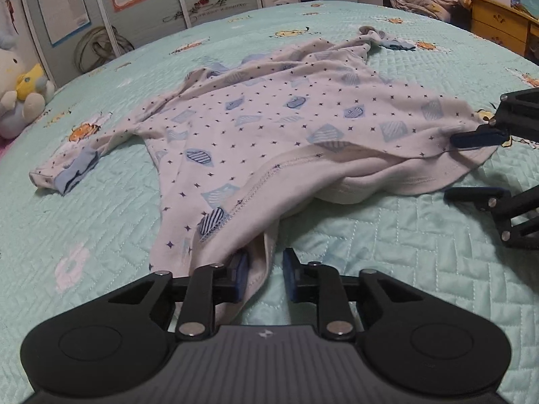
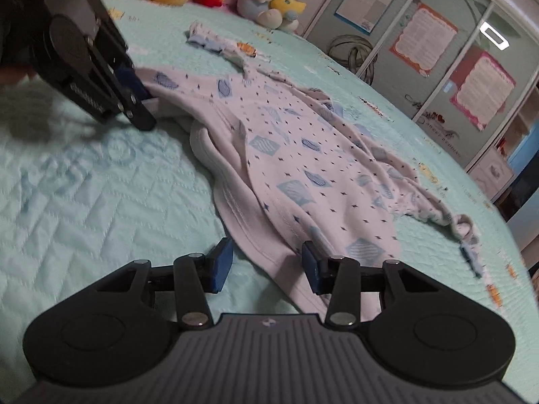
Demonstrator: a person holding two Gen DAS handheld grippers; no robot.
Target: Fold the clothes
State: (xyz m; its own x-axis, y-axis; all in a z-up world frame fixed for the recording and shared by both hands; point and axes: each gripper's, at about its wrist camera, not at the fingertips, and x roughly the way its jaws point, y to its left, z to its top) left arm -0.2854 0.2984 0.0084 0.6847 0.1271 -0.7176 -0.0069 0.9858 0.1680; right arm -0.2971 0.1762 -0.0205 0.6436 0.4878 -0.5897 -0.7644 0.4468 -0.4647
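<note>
On the quilted bed [image 1: 101,229], my left gripper [image 1: 266,276] and right gripper [image 2: 266,267] each straddle a hem corner of the spread shirt [image 1: 269,118]. Both stand apart, cloth between their pads, neither clamped.

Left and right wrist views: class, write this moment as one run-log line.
stage: gripping hem | garment: patterned top spread on quilt | left tongs: open, hem corner between | right tongs: open, astride other hem corner

shirt [image 1: 269,114]: white, navy stars, blue striped patches | quilt [image 1: 101,235]: mint green
</note>
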